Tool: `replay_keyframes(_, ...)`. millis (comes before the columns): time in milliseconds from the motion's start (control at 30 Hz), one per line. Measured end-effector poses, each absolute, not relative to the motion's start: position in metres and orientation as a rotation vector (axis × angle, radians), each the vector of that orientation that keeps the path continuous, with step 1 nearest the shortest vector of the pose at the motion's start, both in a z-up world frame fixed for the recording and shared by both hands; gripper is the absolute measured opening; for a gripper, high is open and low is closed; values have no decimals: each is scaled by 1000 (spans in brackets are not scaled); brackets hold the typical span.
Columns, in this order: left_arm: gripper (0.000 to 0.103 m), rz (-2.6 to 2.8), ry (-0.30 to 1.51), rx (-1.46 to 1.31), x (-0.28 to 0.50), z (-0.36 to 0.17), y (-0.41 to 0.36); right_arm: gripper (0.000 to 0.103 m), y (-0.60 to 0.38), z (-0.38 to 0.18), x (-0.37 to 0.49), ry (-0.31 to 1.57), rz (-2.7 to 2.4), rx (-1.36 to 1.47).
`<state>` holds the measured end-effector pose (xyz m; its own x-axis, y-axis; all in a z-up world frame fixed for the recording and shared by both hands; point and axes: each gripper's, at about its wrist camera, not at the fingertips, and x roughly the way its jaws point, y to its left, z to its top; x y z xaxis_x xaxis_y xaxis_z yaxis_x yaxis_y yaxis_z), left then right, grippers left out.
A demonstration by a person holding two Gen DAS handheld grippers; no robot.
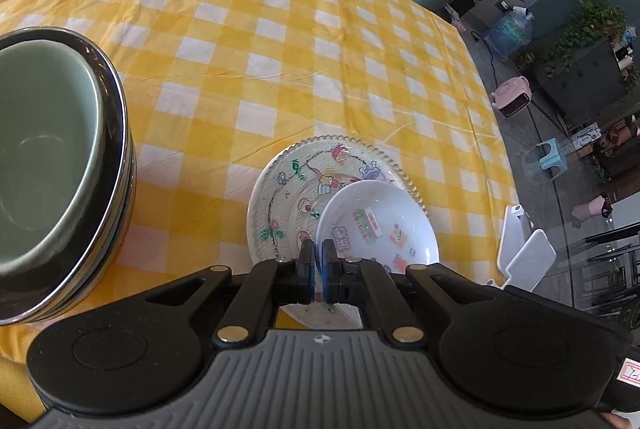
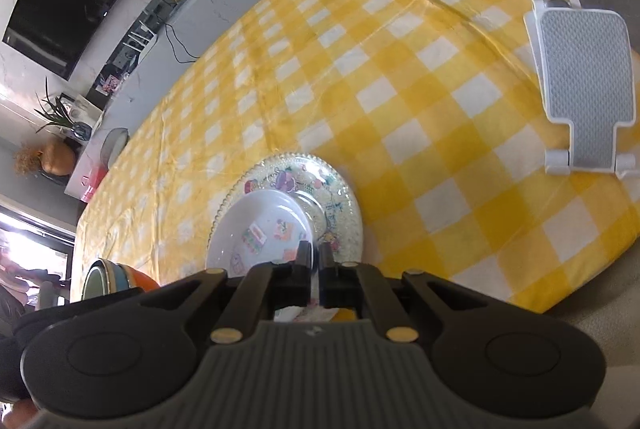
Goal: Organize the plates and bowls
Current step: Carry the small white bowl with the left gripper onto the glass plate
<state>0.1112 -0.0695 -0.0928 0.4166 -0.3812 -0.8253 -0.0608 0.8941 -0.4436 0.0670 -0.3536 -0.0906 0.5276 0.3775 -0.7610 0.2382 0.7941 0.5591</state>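
A small white bowl (image 1: 376,225) with stickers inside rests on a beaded plate with cartoon prints (image 1: 280,205), near the table's front edge. My left gripper (image 1: 318,249) is shut, its blue pads pinching the bowl's left rim. In the right wrist view the same white bowl (image 2: 260,229) sits on the near left part of the plate (image 2: 344,213). The bowl's right rim runs into the narrow gap of my shut right gripper (image 2: 316,251). The gripper bodies hide the near rims of bowl and plate.
A green bowl (image 1: 40,157) nests in dark, metal-rimmed bowls (image 1: 120,157) close on the left; this stack (image 2: 108,277) also shows low left in the right wrist view. A white and grey stand (image 2: 584,77) lies at the right edge of the yellow checked cloth (image 1: 280,49).
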Motion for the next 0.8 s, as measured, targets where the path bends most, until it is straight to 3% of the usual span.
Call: replay_keyframes(800,3,-148,1077,-425,117,-106,-71,0,-342,-104,88,1036,84,632)
